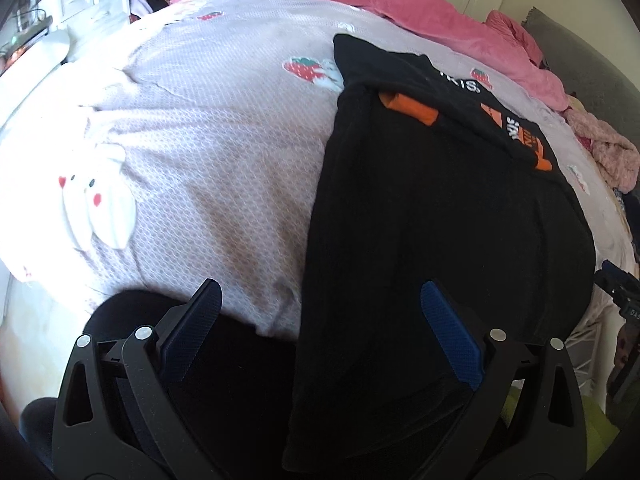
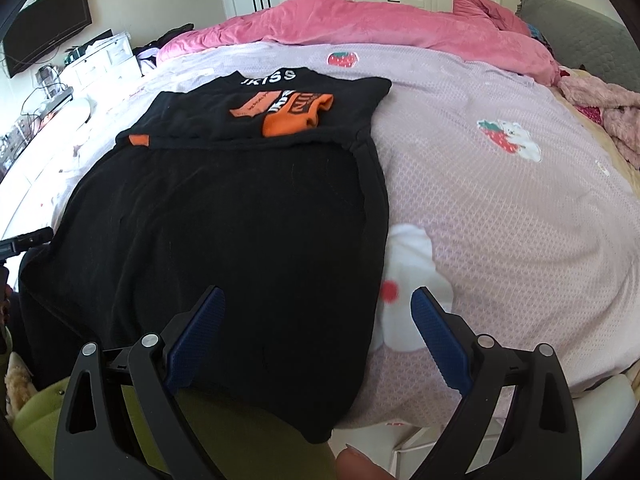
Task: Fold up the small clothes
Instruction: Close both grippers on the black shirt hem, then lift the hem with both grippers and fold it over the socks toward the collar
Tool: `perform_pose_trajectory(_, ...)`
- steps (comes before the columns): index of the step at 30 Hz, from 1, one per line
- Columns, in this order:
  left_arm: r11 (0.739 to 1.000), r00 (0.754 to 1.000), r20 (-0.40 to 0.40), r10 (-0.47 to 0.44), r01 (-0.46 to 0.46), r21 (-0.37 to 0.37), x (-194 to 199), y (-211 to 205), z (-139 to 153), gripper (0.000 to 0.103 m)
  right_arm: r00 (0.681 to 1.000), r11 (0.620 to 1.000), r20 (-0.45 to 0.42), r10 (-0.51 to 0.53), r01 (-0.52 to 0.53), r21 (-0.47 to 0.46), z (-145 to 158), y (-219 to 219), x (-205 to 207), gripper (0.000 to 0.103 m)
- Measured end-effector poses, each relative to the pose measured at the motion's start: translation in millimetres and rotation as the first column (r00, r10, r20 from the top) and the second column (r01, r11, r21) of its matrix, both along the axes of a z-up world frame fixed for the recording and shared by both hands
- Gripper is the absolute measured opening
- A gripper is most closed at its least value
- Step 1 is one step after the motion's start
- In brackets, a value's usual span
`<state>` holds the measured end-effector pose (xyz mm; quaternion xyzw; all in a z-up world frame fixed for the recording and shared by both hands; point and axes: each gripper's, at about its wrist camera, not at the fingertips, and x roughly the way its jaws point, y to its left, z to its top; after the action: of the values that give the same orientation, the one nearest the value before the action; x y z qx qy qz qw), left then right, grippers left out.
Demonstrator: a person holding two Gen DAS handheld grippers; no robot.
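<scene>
— Where's the garment from your seat?

— I see the black cotton top with orange patches and white lettering (image 2: 224,200) spread flat on the lilac strawberry-print bedspread (image 2: 500,200), its near hem draped over the bed's front edge. A pink quilt (image 2: 380,24) is bunched along the far side.

— And the tools?

— My right gripper (image 2: 316,312) hangs just above that hem, jaws spread wide and holding nothing; its left finger is over black cloth, its right finger over the bedspread. My left gripper (image 1: 320,312) is equally wide and empty at the top's (image 1: 440,220) other side: one blue pad (image 1: 452,336) over the fabric, the other over the bedspread (image 1: 208,152).
</scene>
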<state>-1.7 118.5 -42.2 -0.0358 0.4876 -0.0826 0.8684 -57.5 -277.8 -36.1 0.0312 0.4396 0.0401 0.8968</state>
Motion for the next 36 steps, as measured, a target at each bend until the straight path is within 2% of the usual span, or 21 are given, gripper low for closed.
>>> perform_pose_trajectory(3,1.000,1.000,-0.015,-0.022,0.022,0.008,-3,-8,-5,0.093,1.000,1.000,-0.008,0.007,-0.007,0.010,-3,-1,-6,0.093)
perform_pose_trajectory(7,0.999,0.999,-0.021,-0.038,0.038,-0.016,-3,-12,-8,0.093,1.000,1.000,-0.015,0.009,-0.009,0.013,-6,-3,-11,0.093)
perform_pose_trajectory(11,0.999,0.998,-0.031,-0.045,0.045,-0.021,-5,-13,-10,0.084,0.999,0.998,-0.040,0.005,-0.002,0.058,-10,-8,-15,0.092)
perform_pose_trajectory(13,0.999,0.998,-0.037,-0.048,0.047,-0.026,-5,-13,-12,0.081,0.999,0.999,-0.046,0.010,-0.008,0.053,-11,-7,-17,0.080)
perform_pose_trajectory(14,0.998,0.998,-0.041,-0.049,0.048,-0.027,-5,-13,-13,0.078,0.998,0.998,-0.055,0.017,-0.014,0.053,-12,-7,-19,0.072)
perform_pose_trajectory(17,0.998,0.997,-0.057,-0.052,0.051,-0.024,-5,-14,-17,0.066,0.997,0.998,-0.069,0.026,-0.023,0.053,-16,-6,-21,0.056)
perform_pose_trajectory(19,0.998,0.997,-0.057,-0.055,0.054,-0.018,-6,-14,-17,0.058,0.997,0.998,-0.075,0.031,-0.027,0.052,-19,-5,-22,0.052)
perform_pose_trajectory(20,0.998,0.997,-0.060,-0.057,0.056,-0.028,-6,-13,-17,0.048,0.997,0.999,-0.075,0.028,-0.025,0.048,-20,-5,-22,0.050)
perform_pose_trajectory(21,0.998,0.996,-0.062,-0.057,0.055,-0.030,-6,-13,-17,0.043,0.997,0.999,-0.073,0.025,-0.021,0.047,-21,-6,-22,0.050)
perform_pose_trajectory(26,0.998,0.997,-0.056,-0.054,0.052,-0.042,-5,-11,-17,0.026,0.998,0.999,-0.063,0.026,-0.023,0.038,-26,-5,-17,0.040)
perform_pose_trajectory(27,0.998,0.997,-0.055,-0.054,0.052,-0.043,-6,-12,-17,0.022,0.998,0.999,-0.058,0.026,-0.025,0.030,-26,-5,-16,0.035)
perform_pose_trajectory(29,0.998,0.997,-0.051,-0.056,0.054,-0.045,-6,-12,-17,0.015,0.998,0.999,-0.050,0.034,-0.033,0.024,-23,-6,-15,0.015)
perform_pose_trajectory(33,0.998,0.998,-0.030,-0.060,0.059,-0.038,-9,-13,-11,0.010,0.997,0.997,-0.023,0.077,-0.076,0.026,-12,-7,-17,0.011)
perform_pose_trajectory(36,0.997,0.998,0.001,-0.057,0.057,-0.052,-12,-10,0,0.008,0.995,0.994,0.032,0.093,-0.095,0.054,2,-8,-21,0.010)
